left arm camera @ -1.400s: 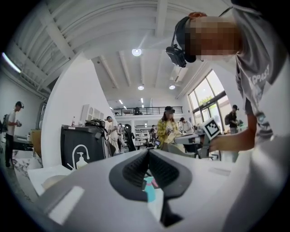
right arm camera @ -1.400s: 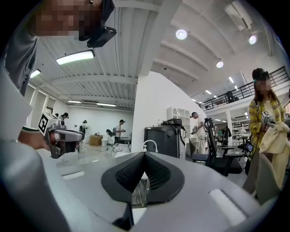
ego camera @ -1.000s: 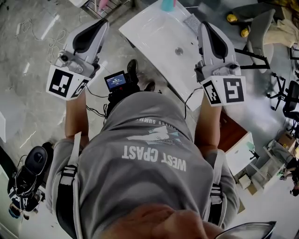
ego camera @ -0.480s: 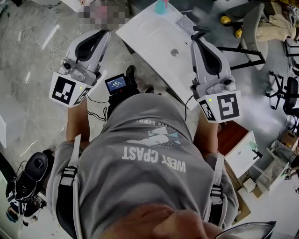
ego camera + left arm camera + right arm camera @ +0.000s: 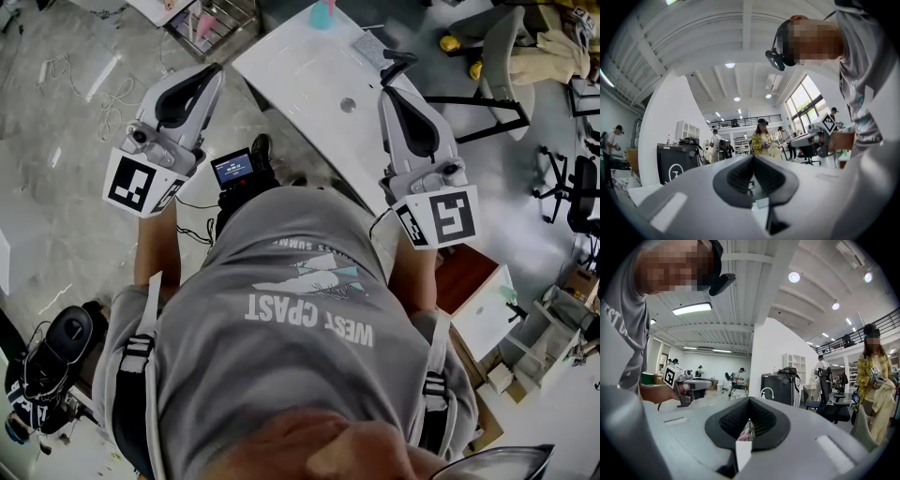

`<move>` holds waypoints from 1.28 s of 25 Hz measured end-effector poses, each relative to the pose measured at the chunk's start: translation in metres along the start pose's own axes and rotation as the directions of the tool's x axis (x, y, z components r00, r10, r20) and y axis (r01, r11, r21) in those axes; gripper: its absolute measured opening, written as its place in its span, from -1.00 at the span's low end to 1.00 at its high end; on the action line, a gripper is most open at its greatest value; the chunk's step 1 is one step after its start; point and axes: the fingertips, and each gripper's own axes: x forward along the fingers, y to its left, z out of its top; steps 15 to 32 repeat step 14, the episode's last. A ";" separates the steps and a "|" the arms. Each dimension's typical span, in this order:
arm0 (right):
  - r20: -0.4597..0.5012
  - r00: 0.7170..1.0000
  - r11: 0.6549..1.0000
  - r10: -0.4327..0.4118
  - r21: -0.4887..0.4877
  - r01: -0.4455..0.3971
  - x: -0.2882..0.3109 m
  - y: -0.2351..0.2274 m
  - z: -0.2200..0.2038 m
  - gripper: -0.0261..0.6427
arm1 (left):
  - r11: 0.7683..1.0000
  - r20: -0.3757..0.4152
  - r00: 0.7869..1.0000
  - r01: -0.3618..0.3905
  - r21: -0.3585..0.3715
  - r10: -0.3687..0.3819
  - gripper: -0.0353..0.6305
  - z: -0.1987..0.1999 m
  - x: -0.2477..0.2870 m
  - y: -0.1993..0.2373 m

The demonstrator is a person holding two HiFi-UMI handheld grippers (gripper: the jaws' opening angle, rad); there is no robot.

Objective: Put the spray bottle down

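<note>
Both grippers are held level at chest height in front of a person in a grey T-shirt. My left gripper [image 5: 212, 69] [image 5: 752, 158] is shut with nothing between its jaws, over the floor left of the white table [image 5: 302, 62]. My right gripper [image 5: 397, 64] [image 5: 749, 401] is shut and empty too, over the table's right edge. A teal bottle-like thing [image 5: 321, 11] stands at the table's far end, cut off by the frame. Each gripper view shows the other gripper: the right one [image 5: 814, 138], the left one [image 5: 690, 384].
A grey pad [image 5: 370, 45] and a small round fitting [image 5: 348, 105] lie on the table. A wire rack [image 5: 214, 21] stands at the far left, office chairs [image 5: 511, 52] at the right, a wooden-topped cabinet [image 5: 469, 270] beside the person. Several people stand in the hall.
Both grippers have shifted slightly in the head view, the right one leftward along the table's edge. Their jaws stay shut and empty.
</note>
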 end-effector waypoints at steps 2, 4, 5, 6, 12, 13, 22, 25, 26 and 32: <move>-0.002 1.000 1.000 0.001 -0.001 -0.001 -0.002 -0.001 -0.001 -0.93 | 1.000 -0.004 1.000 -0.002 0.000 0.002 -0.88 -0.001 0.000 -0.002; -0.005 1.000 1.000 0.003 0.000 -0.003 -0.003 -0.002 -0.003 -0.93 | 1.000 -0.003 1.000 -0.004 -0.001 0.004 -0.88 -0.002 0.000 -0.004; -0.006 1.000 1.000 0.003 0.001 -0.003 -0.004 -0.002 -0.004 -0.93 | 1.000 -0.002 1.000 -0.005 -0.001 0.005 -0.88 -0.002 0.000 -0.005; -0.008 1.000 1.000 0.003 0.001 -0.003 -0.005 -0.003 -0.005 -0.93 | 1.000 -0.002 1.000 -0.006 -0.002 0.006 -0.88 -0.002 0.001 -0.006; -0.014 1.000 1.000 0.004 0.001 -0.004 -0.006 -0.008 -0.007 -0.93 | 1.000 -0.006 1.000 -0.010 -0.002 0.010 -0.88 -0.003 0.004 -0.007; -0.016 1.000 1.000 0.004 0.002 -0.004 -0.006 -0.008 -0.008 -0.93 | 1.000 -0.006 1.000 -0.010 -0.003 0.010 -0.88 -0.003 0.005 -0.008; -0.018 1.000 1.000 0.005 0.002 -0.005 -0.006 -0.008 -0.008 -0.93 | 1.000 -0.007 1.000 -0.010 -0.004 0.010 -0.88 -0.004 0.005 -0.008; -0.018 1.000 1.000 0.005 0.002 -0.005 -0.006 -0.008 -0.008 -0.93 | 1.000 -0.007 1.000 -0.010 -0.004 0.010 -0.88 -0.004 0.005 -0.008; -0.018 1.000 1.000 0.005 0.002 -0.005 -0.006 -0.008 -0.008 -0.93 | 1.000 -0.007 1.000 -0.010 -0.004 0.010 -0.88 -0.004 0.005 -0.008; -0.018 1.000 1.000 0.005 0.002 -0.005 -0.006 -0.008 -0.008 -0.93 | 1.000 -0.007 1.000 -0.010 -0.004 0.010 -0.88 -0.004 0.005 -0.008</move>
